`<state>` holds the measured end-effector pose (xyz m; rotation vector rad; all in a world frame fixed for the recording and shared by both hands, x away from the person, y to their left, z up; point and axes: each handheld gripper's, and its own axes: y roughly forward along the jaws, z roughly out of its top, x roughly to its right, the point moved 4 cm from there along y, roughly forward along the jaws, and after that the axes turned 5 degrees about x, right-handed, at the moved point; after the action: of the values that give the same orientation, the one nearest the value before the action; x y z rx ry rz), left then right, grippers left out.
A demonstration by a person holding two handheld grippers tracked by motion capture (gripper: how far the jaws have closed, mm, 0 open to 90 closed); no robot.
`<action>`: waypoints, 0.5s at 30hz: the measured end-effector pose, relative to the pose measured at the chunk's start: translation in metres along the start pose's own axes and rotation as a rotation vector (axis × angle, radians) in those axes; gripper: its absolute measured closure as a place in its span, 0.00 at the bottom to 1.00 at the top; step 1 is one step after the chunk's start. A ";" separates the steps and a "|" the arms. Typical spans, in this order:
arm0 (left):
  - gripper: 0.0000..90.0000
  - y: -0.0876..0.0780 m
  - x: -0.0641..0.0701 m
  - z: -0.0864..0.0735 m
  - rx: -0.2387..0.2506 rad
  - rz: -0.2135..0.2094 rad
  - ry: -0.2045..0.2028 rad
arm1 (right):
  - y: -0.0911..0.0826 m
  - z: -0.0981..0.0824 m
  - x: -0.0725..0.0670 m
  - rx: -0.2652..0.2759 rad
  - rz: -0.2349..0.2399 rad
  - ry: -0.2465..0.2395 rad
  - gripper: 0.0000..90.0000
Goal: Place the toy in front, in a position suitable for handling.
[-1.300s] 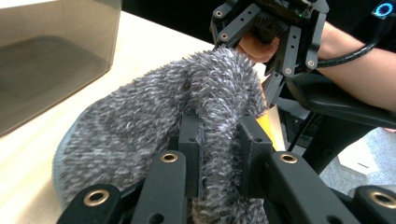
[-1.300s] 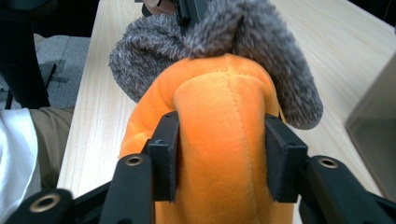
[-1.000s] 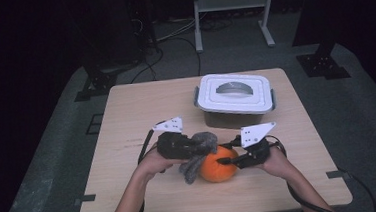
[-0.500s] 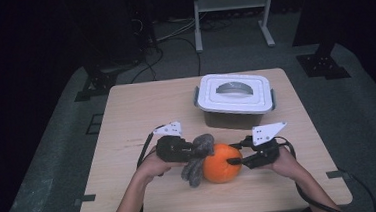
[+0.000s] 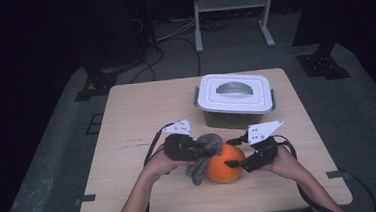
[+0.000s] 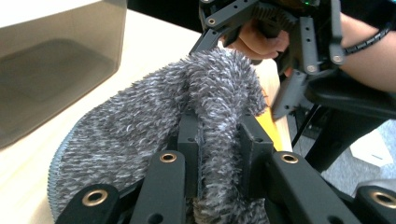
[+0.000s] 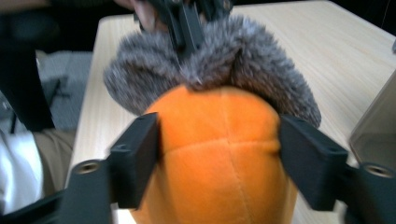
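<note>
Near the bench's (image 5: pixel 127 120) front edge, the left gripper (image 5: pixel 199 153) stays clenched on the grey sock (image 6: pixel 205 93) while the right gripper (image 5: pixel 235 164), jaws just opening around the orange ball (image 5: pixel 225 163), should release fully before pulling back.

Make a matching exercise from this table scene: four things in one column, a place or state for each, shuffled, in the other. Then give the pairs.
1. grey fuzzy cloth
2. orange plush ball
3. lidded container
4. left gripper

A. stands at the far side of the table, lid on
B. shut on the cloth
C. pinched in a fold, draped against the ball
D. between the right gripper's jaws, which have just been opening

Pairs: 1-C, 2-D, 3-A, 4-B
</note>
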<state>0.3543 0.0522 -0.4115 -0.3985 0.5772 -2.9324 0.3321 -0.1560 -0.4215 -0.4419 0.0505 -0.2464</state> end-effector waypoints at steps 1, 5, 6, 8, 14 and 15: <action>0.82 -0.001 0.000 -0.001 0.000 -0.001 -0.002 | 0.000 -0.002 0.001 0.005 0.009 0.001 0.39; 0.82 0.003 0.003 -0.003 -0.013 -0.018 0.002 | -0.002 -0.009 0.005 0.009 0.022 0.005 0.42; 0.82 0.004 0.004 -0.003 -0.012 -0.024 -0.003 | -0.003 -0.011 0.006 0.006 0.023 -0.002 0.43; 0.82 0.008 0.007 -0.004 -0.010 -0.042 -0.004 | -0.005 -0.014 0.007 0.001 0.028 -0.004 0.44; 0.82 0.009 0.007 0.004 0.034 -0.051 0.010 | -0.012 -0.023 0.008 0.021 0.048 -0.014 0.51; 0.82 0.008 0.007 0.006 0.043 -0.047 0.009 | -0.013 -0.024 0.009 0.027 0.046 -0.010 0.52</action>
<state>0.3503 0.0416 -0.4073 -0.3998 0.5123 -2.9867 0.3353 -0.1794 -0.4380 -0.4149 0.0469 -0.1995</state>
